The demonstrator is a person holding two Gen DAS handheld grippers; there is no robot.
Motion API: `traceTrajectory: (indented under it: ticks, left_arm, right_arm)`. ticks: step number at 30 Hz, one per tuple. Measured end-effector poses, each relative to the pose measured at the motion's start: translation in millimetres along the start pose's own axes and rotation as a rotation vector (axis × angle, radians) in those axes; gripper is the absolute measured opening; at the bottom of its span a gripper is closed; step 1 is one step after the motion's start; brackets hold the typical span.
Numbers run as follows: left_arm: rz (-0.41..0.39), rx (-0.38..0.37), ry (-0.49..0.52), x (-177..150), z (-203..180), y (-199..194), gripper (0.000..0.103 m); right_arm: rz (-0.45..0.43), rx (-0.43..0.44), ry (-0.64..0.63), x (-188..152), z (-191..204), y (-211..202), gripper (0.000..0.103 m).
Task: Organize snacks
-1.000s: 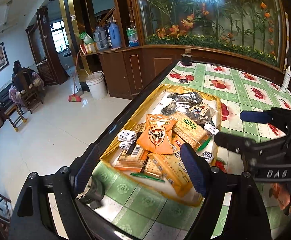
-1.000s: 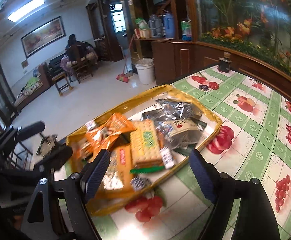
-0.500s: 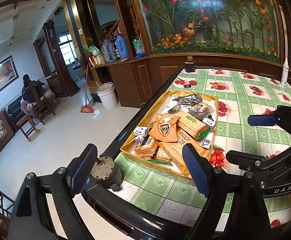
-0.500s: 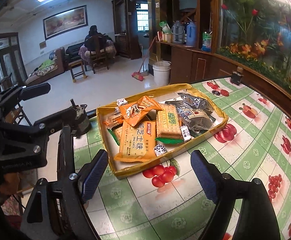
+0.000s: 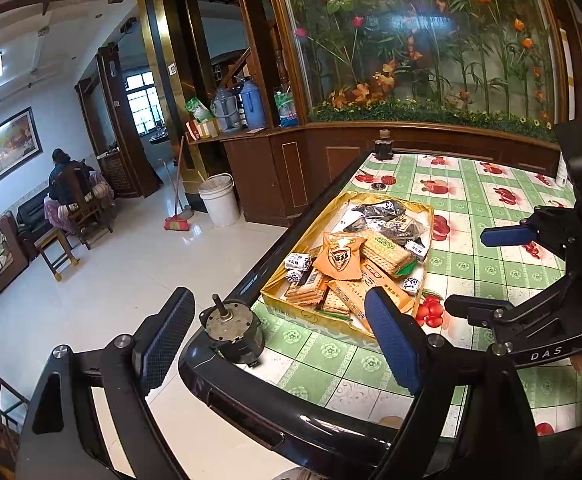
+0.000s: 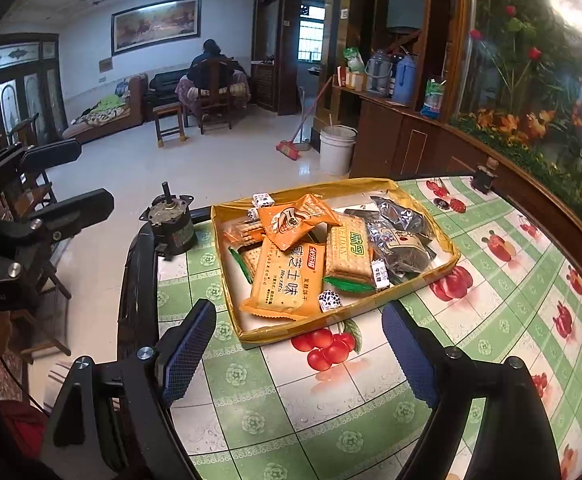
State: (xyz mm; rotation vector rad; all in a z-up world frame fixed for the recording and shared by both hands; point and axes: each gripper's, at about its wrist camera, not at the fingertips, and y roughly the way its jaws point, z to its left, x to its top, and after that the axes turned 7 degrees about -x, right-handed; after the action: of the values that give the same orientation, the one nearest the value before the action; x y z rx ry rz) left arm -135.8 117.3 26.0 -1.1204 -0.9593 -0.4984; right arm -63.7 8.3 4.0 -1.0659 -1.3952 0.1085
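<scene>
- Yellow tray (image 6: 431, 280) of snacks sits on the desk (image 6: 371, 400), near its left edge.
- Tray contents: orange cracker pack (image 6: 287, 280) in front, biscuit sleeve (image 6: 349, 252) beside it, silver-black packets (image 6: 401, 226) at the far end, small wrapped candies (image 6: 329, 300).
- Left tongs (image 5: 279, 344): jaws apart, nothing between, short of the tray.
- Right tongs (image 6: 299, 356): jaws apart, empty, hovering before the tray's near corner.
- Small motor (image 6: 171, 220) stands at the desk corner.
</scene>
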Motion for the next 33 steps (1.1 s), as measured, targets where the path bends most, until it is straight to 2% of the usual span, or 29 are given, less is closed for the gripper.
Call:
traceTrajectory:
  ticks: [23,33]
  left_arm:
    - [0.016,-0.019,-0.001,-4,7,-4,0.088]
    - [-0.015,0.003,-0.007,-4,7,-3,0.088]
  right_arm:
    - [-0.042,-0.011,-0.039,11,2,-10,0.087]
    - [-0.043,-0.005,-0.044,13,4,-7,0.087]
